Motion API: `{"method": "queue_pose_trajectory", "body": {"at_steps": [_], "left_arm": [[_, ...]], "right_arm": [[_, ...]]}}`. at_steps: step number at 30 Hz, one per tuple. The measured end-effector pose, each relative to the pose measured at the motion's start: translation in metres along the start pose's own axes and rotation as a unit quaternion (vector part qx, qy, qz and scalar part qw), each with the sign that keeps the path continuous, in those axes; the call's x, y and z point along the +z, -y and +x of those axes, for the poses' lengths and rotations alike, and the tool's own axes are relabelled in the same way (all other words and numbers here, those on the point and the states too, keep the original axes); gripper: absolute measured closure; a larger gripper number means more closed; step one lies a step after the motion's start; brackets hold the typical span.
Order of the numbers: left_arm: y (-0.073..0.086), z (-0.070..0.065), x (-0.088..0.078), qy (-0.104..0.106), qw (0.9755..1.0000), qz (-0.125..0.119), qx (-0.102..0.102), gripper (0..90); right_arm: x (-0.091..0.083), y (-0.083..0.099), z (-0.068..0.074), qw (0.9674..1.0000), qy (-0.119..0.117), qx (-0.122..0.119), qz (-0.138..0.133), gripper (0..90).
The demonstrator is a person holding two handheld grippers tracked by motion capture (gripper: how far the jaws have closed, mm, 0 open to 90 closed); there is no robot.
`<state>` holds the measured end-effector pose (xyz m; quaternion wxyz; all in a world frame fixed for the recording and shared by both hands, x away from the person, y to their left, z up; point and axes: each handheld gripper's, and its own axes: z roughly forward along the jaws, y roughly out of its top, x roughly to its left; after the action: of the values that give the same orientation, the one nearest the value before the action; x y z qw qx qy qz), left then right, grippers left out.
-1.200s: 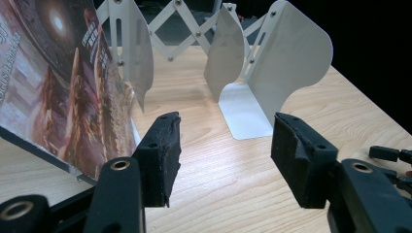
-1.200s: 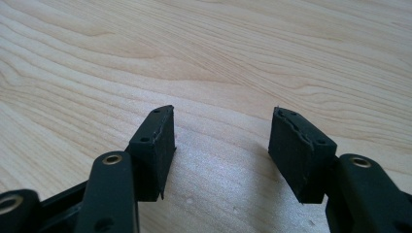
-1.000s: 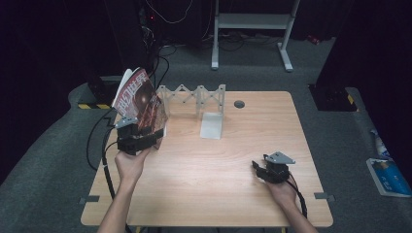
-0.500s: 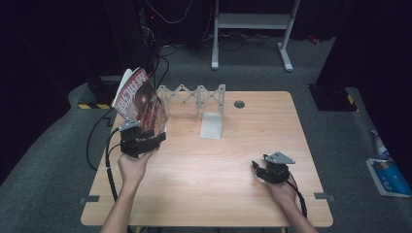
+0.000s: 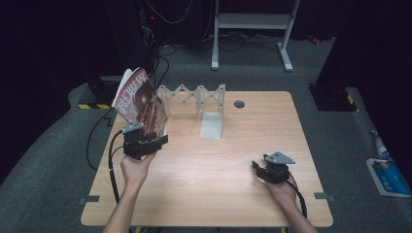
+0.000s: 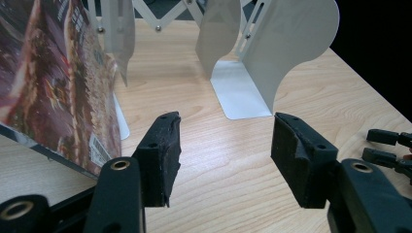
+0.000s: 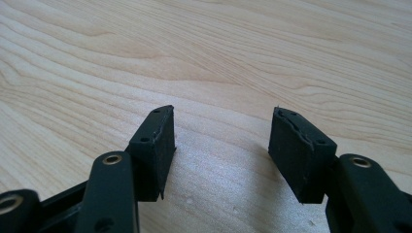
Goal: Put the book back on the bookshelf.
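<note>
The magazine (image 5: 140, 99) leans upright at the rack's (image 5: 194, 97) far-left end, just left of the left gripper (image 6: 223, 145), whose jaws gape empty, while the right gripper (image 7: 221, 145), also open and empty, rests well apart near-right

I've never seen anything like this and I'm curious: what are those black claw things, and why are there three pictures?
A person at a wooden table holds a grabbing tool in each hand. The big picture is taken from above. The other two come from little cameras riding on the tools, looking along their black fingers. On the table stands a white metal book rack, with a magazine leaning at its left end. The left gripper is right beside the magazine, fingers open, nothing between them. The right gripper is low over bare wood, also open and holding nothing.
</note>
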<state>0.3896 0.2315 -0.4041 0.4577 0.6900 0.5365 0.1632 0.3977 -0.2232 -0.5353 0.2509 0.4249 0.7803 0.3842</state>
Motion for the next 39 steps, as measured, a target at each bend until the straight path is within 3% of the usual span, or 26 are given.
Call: {"method": "queue_pose_trajectory", "body": {"at_steps": [39], "left_arm": [[0.029, -0.011, 0.032, 0.014, 0.9991, 0.039, -0.004, 44.2]], "right_arm": [[0.000, 0.000, 0.000, 1.0000, 0.000, 0.000, 0.000, 42.6]]}}
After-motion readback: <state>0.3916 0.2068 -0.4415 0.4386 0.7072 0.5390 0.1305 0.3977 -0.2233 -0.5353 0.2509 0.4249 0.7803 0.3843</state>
